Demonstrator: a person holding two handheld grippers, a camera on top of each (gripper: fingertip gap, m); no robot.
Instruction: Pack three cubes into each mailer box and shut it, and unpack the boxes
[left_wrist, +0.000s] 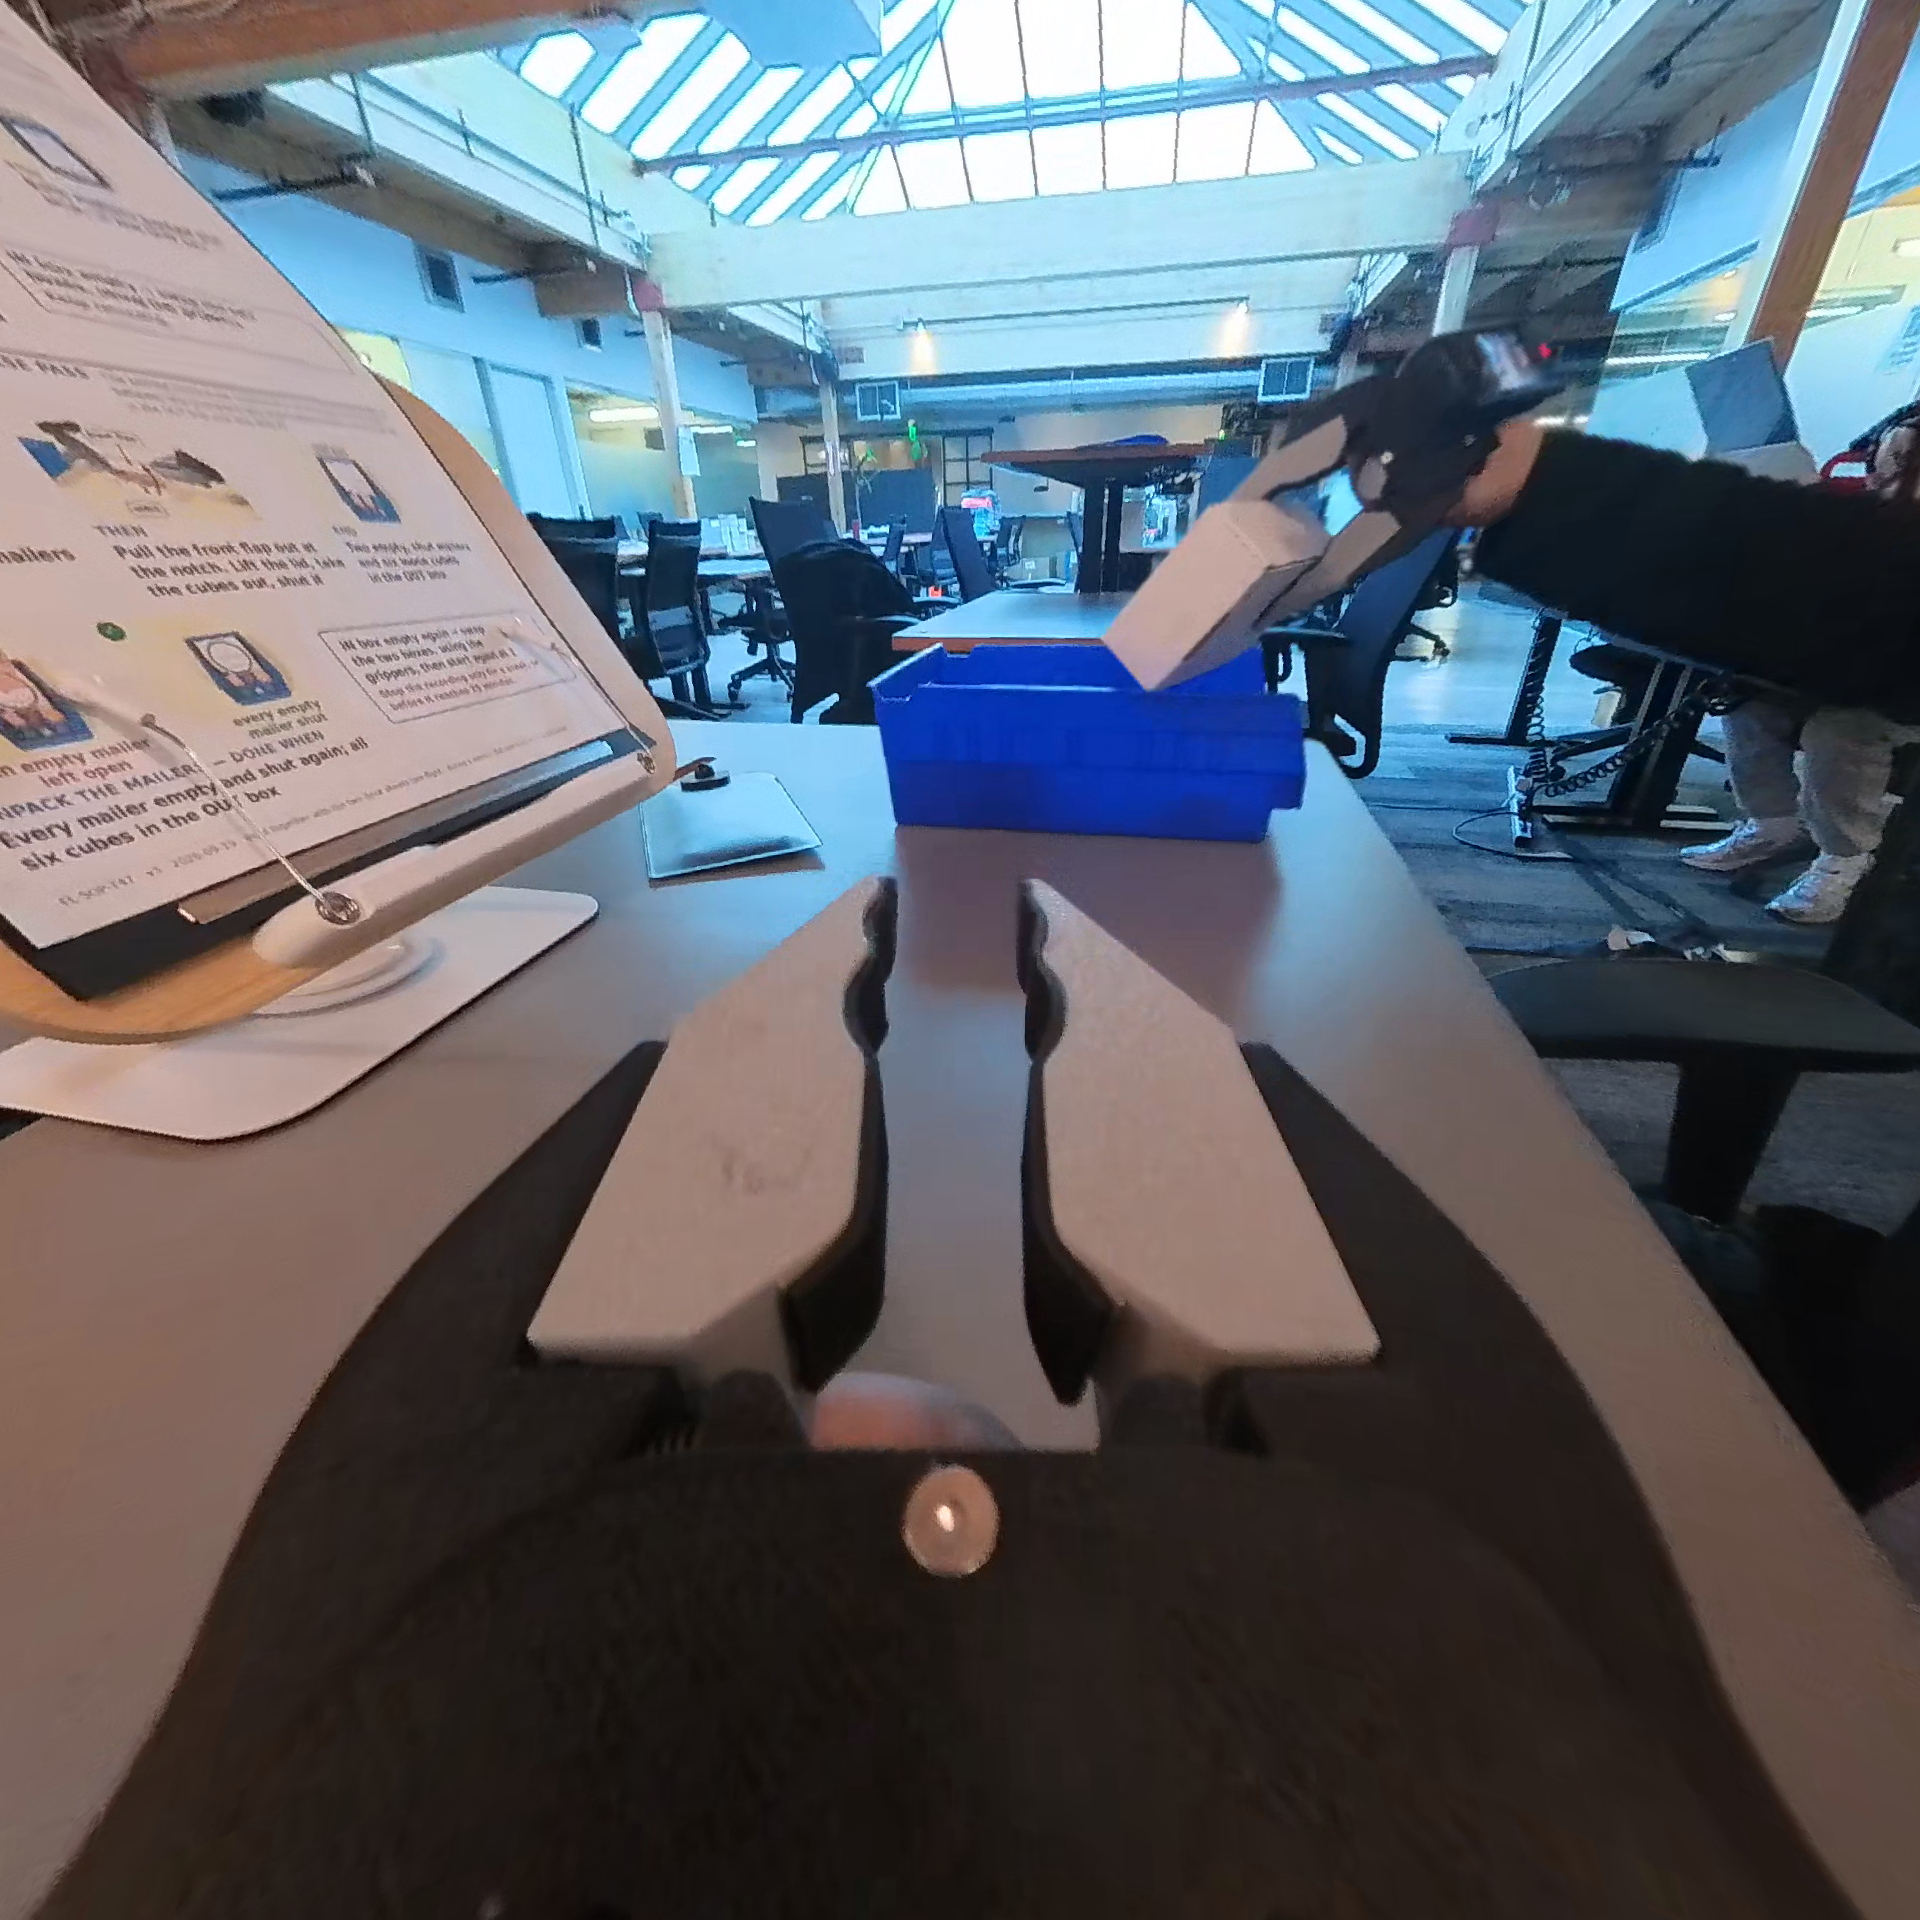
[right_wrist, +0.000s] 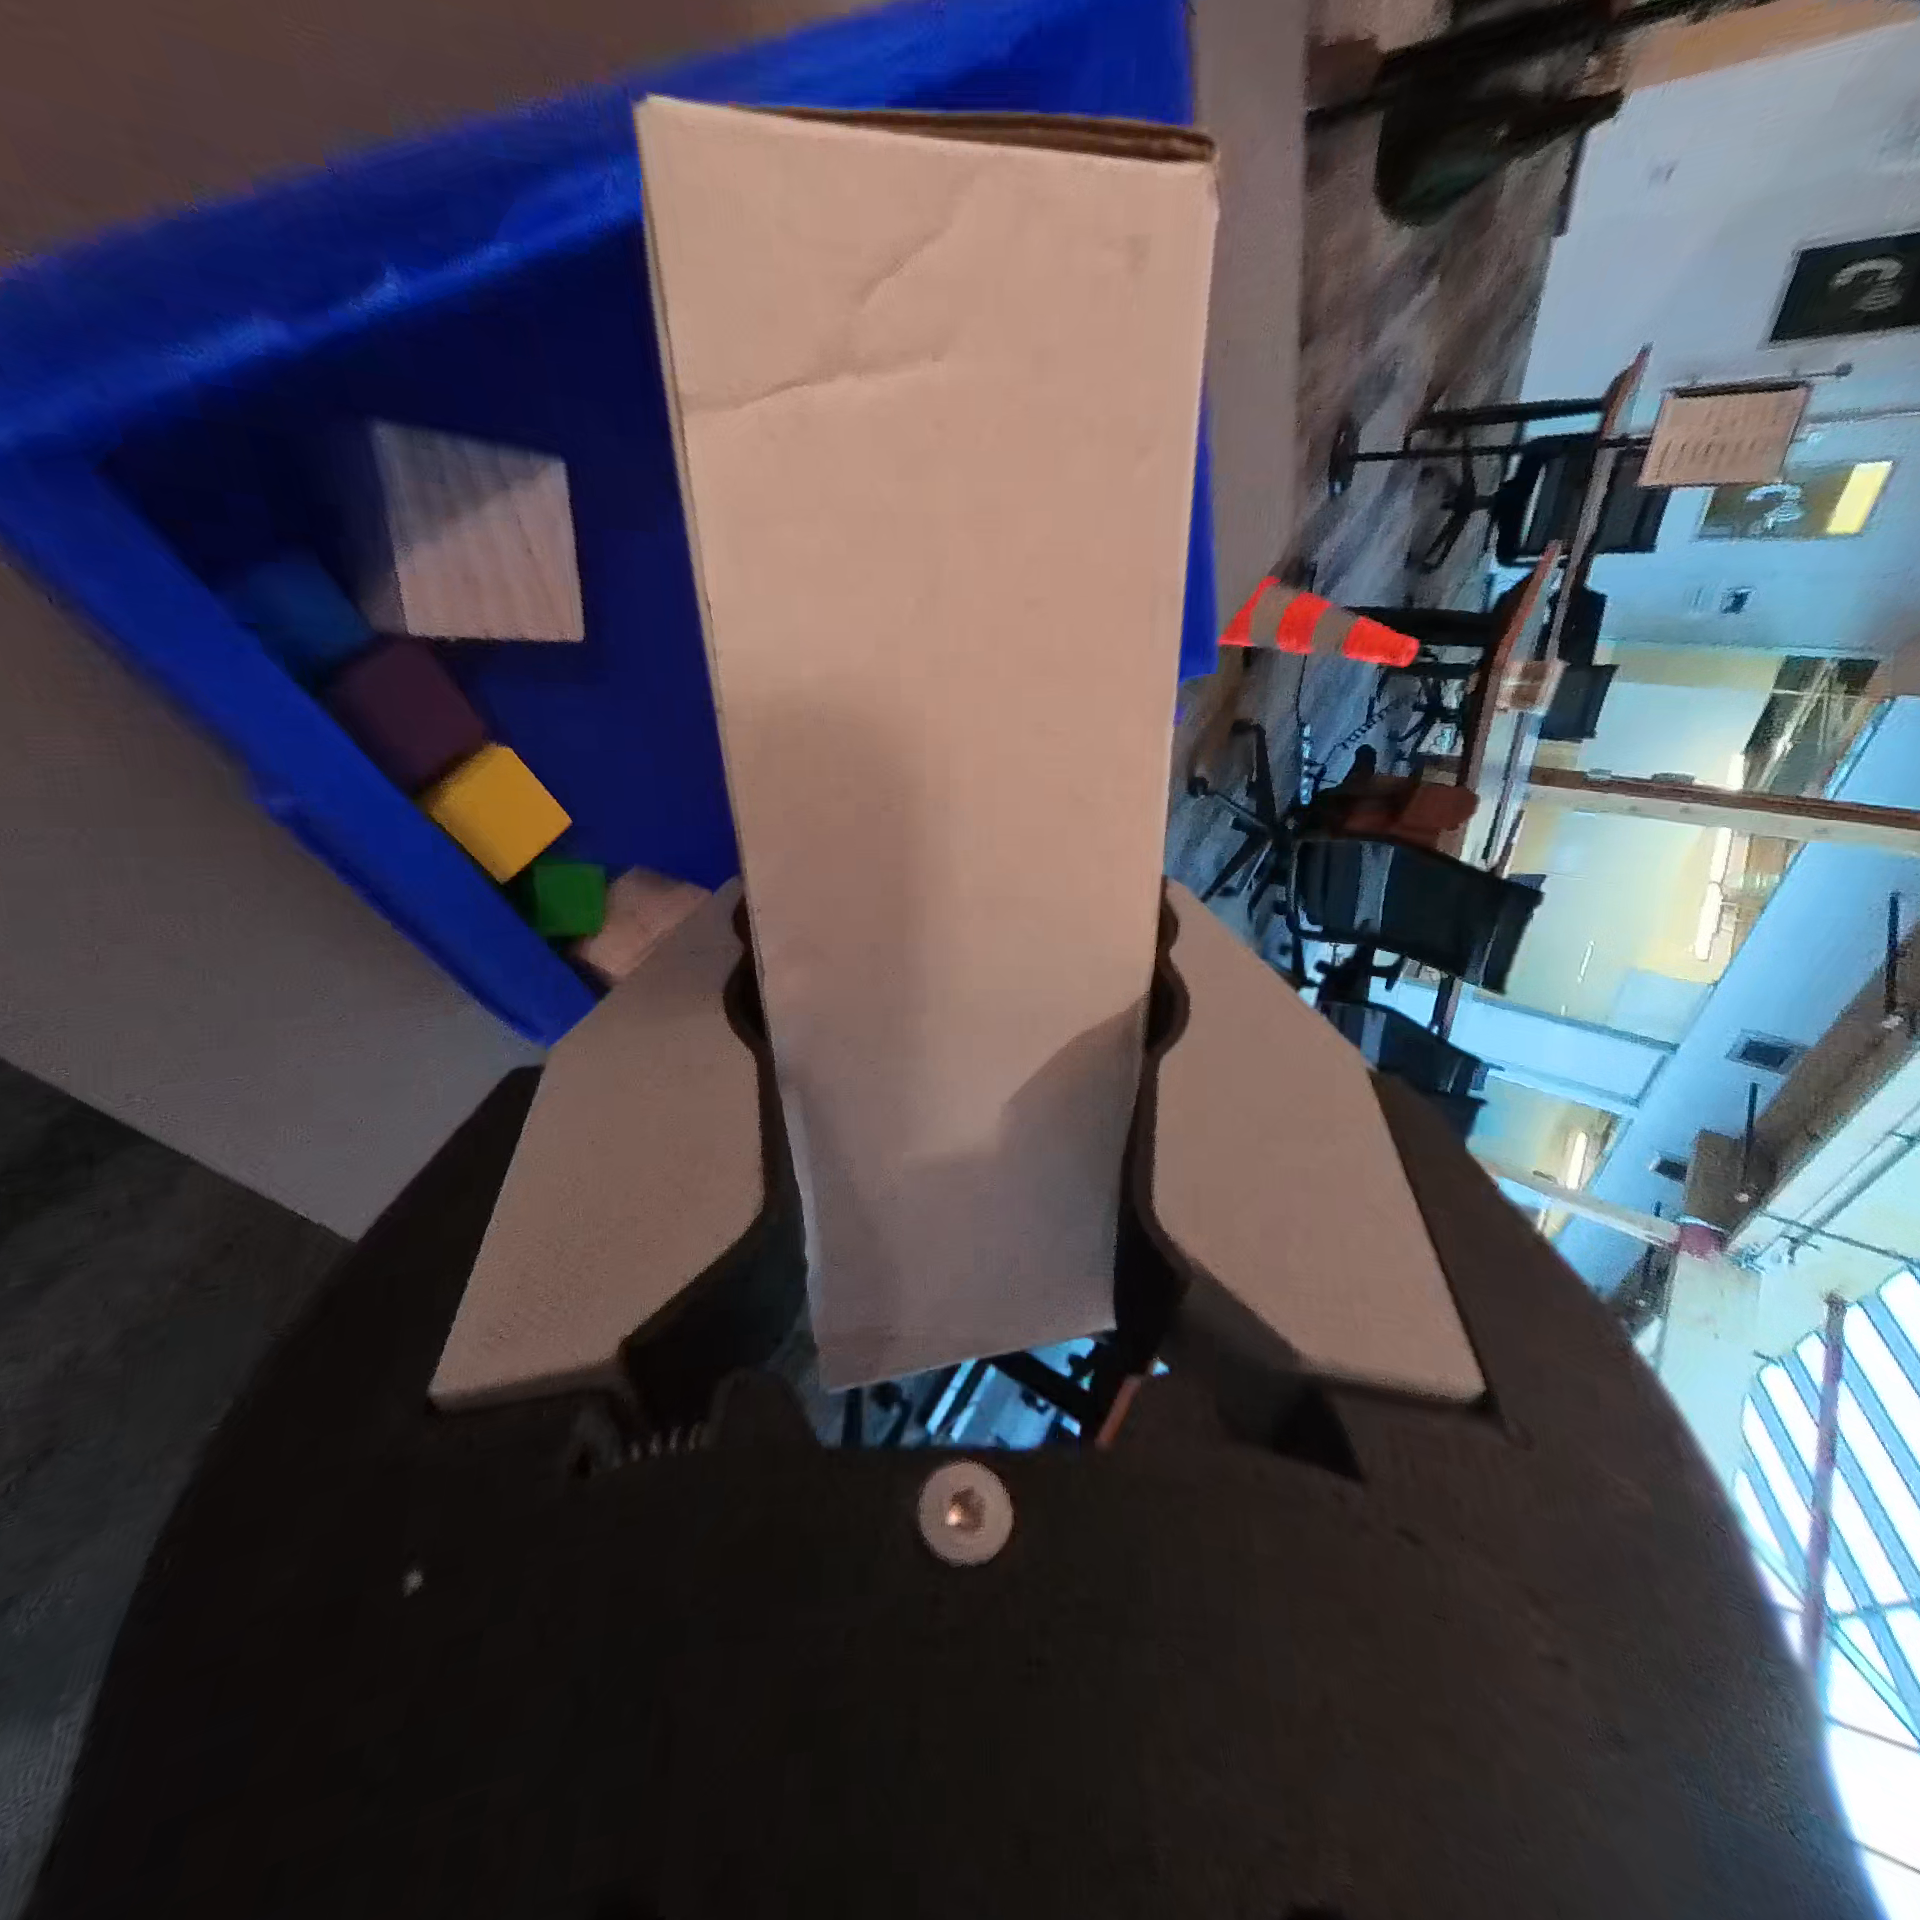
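**Step in hand: lowering a shut mailer into the blue bin**

My right gripper has its jaws clamped across the narrow sides of a white mailer box; the box is gripped deep between the fingers, its far end pointing away from the camera; its flaps look closed, though I cannot confirm the front flap is tucked. From the left wrist view the same box hangs tilted, its lower corner just inside the rim of the blue bin, which stands at the far edge of the grey table.

Bin contents, right wrist view: a second white mailer box lies against the floor of the bin; a row of cubes sits along one wall, namely a blue cube, a purple cube, a yellow cube and a green cube; a pale block beyond the green one is partly hidden.

My left gripper hovers low over the bare table; its jaws stand a little apart, holding nothing. An instruction sheet on a wooden stand is at its left.

I judge this the unpacking phase, an emptied mailer going in beside the loose cubes. The next move calls for lowering the box clear of the cubes and the other mailer, levelling it, then spreading the jaws only once it rests; releasing while tilted risks it tipping onto the rim.
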